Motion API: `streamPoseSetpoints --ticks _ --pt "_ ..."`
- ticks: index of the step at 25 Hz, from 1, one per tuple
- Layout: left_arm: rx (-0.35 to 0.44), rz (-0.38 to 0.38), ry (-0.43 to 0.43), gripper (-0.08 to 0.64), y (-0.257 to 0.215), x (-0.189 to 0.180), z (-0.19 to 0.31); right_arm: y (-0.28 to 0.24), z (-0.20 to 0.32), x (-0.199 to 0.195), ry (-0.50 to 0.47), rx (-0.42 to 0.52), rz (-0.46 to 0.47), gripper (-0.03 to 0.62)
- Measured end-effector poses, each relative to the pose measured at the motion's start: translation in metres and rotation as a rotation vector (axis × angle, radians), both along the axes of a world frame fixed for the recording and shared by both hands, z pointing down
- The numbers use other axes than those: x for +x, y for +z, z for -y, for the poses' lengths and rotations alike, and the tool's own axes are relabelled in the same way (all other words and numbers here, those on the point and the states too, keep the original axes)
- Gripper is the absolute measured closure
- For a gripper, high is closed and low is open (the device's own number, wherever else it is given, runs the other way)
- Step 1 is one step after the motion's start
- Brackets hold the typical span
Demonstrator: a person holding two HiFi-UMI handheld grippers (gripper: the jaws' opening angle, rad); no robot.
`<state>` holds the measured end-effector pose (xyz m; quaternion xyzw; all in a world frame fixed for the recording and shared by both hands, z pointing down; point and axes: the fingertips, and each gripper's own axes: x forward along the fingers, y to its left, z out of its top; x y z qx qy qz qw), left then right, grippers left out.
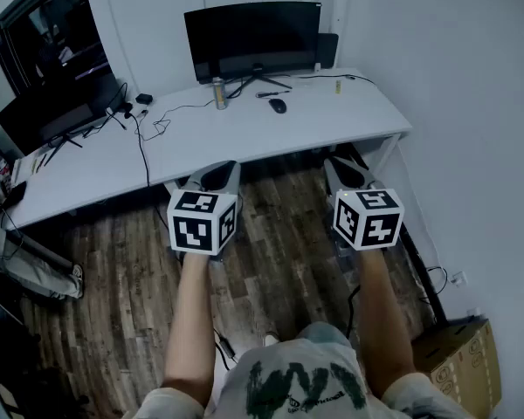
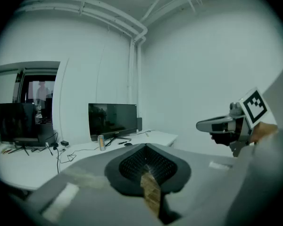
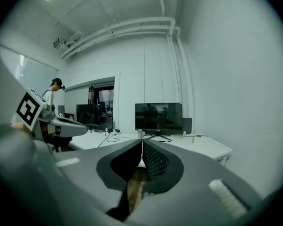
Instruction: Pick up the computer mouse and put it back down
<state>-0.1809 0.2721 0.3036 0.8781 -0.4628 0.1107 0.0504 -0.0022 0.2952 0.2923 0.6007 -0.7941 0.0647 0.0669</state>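
The black computer mouse (image 1: pixel 278 105) lies on the white desk (image 1: pixel 332 120), in front of the monitor's stand; in the left gripper view the mouse (image 2: pixel 128 144) is a small dark spot just beyond the jaw tips. Both grippers hang over the wooden floor, short of the desk's near edge and well away from the mouse. My left gripper (image 1: pixel 218 168) is shut with nothing in it, its jaws (image 2: pixel 146 148) meeting at the tip. My right gripper (image 1: pixel 342 162) is shut and empty too, jaws (image 3: pixel 142 143) closed to a line.
A black monitor (image 1: pixel 251 37) stands at the desk's back, a drink can (image 1: pixel 219 93) to its left, cables and an adapter (image 1: pixel 143 99) further left. A second monitor (image 1: pixel 57 112) stands on the left desk. A cardboard box (image 1: pixel 458 356) sits by the right wall.
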Motion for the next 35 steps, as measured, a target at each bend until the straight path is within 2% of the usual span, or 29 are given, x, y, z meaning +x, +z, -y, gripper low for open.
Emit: streamPoseSetpoints --ticks 5,10,21,25,31,35 --pt "0.019 0.004 0.019 0.558 0.001 -0.002 0.007 0.005 0.007 -0.007 -0.014 -0.012 -0.001 0.574" --pt "0.006 -0.061 0.017 0.558 -0.002 -0.004 0.019 0.015 0.018 -0.010 -0.025 -0.032 -0.005 0.502" --pt "0.014 -0.017 0.023 0.558 0.006 0.013 0.061 0.023 0.060 -0.006 -0.074 -0.012 -0.010 0.382" --pt "0.010 -0.010 0.025 0.558 0.007 0.024 0.086 0.022 0.087 0.001 -0.099 0.008 -0.047 0.324" --pt "-0.008 -0.001 0.008 0.558 0.012 0.042 0.137 0.028 0.140 0.015 -0.135 0.000 -0.048 0.285" --pt "-0.010 0.039 -0.027 0.558 0.016 0.051 0.172 0.033 0.177 0.026 -0.183 -0.011 -0.058 0.249"
